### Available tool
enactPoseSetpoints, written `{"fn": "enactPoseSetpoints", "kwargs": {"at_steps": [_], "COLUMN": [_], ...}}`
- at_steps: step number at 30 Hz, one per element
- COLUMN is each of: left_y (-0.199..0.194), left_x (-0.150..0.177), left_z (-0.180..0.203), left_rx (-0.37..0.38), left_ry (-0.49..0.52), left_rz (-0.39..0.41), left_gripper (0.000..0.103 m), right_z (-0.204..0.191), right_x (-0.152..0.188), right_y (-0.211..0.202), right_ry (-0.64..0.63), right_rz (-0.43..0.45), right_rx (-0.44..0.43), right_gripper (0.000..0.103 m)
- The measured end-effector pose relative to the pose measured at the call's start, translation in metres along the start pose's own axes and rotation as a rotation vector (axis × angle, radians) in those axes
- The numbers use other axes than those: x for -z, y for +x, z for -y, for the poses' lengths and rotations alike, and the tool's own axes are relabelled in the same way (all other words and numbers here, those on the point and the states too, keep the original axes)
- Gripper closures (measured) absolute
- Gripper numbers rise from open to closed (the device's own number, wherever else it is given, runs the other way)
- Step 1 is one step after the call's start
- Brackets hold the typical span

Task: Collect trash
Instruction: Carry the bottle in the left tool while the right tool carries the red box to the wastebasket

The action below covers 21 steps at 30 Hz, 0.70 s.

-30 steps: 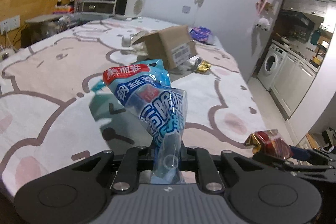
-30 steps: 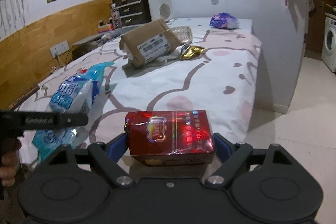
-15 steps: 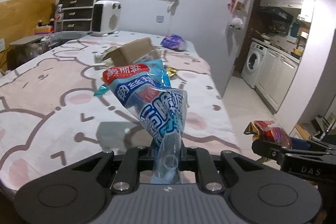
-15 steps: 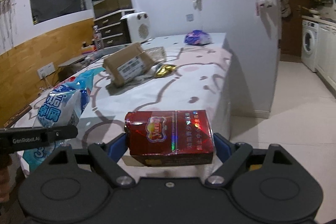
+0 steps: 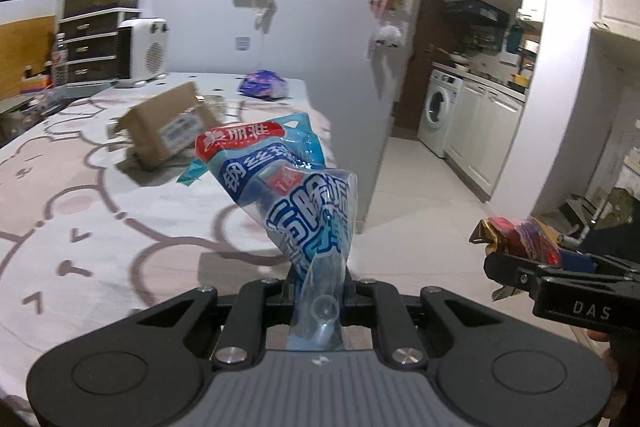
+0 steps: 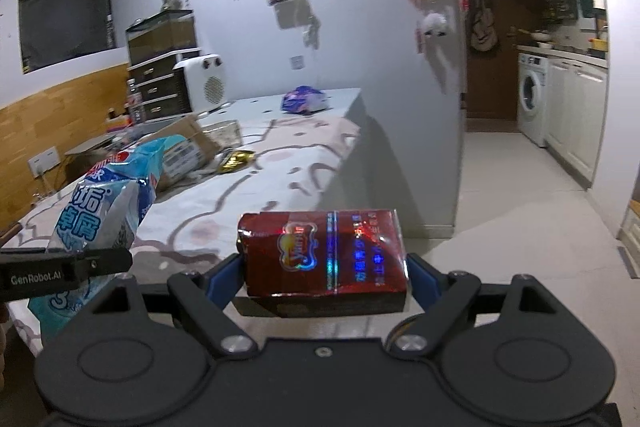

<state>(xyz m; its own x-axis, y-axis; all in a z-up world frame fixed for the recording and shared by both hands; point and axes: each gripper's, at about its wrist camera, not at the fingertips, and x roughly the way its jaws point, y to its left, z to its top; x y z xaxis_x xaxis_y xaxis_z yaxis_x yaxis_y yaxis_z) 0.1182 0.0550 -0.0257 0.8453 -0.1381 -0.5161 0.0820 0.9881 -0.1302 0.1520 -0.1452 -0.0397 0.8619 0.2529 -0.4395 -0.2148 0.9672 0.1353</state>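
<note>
My left gripper (image 5: 319, 289) is shut on the crumpled neck of a blue and white plastic bag (image 5: 292, 195) with a red label, held up over the bed's near edge. The same blue bag (image 6: 102, 211) shows at the left of the right wrist view, with the left gripper (image 6: 84, 263) below it. My right gripper (image 6: 324, 267) is shut on a shiny red cigarette box (image 6: 324, 255), clamped sideways between the blue pads. From the left wrist view that red box (image 5: 520, 239) and the right gripper (image 5: 532, 263) appear at the right, over the floor.
A bed (image 5: 100, 195) with a pink bear blanket carries a cardboard box (image 5: 168, 131), a purple wrapper (image 5: 262, 89) and a gold wrapper (image 6: 236, 159). A white heater (image 5: 144, 53) and drawers (image 5: 94, 47) stand behind. Tiled floor (image 6: 512, 219) leads right to a washing machine (image 6: 532, 99).
Both grippers, each keeping its load, have swung right and back from the bed; the cardboard box looks farther off, and more floor and kitchen show.
</note>
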Motion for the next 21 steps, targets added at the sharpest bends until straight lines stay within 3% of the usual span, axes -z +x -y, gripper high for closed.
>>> {"fn": "enactPoseSetpoints", "kwargs": {"at_steps": [12, 21], "left_y": [0.028, 0.073], "left_x": [0.01, 0.022], "left_z": [0.069, 0.109], "left_rx": [0.112, 0.196], "left_ry": [0.079, 0.115], "left_rz": [-0.034, -0.098], "left_gripper": [0.087, 0.087], "right_z": [0.061, 0.108], "right_x": [0.017, 0.037], "right_y": [-0.028, -0.024], "right_ry": [0.063, 0.121], "right_rz": [0.018, -0.004], "right_rx": [0.117, 0.194], "right_gripper": [0.017, 0.017]}}
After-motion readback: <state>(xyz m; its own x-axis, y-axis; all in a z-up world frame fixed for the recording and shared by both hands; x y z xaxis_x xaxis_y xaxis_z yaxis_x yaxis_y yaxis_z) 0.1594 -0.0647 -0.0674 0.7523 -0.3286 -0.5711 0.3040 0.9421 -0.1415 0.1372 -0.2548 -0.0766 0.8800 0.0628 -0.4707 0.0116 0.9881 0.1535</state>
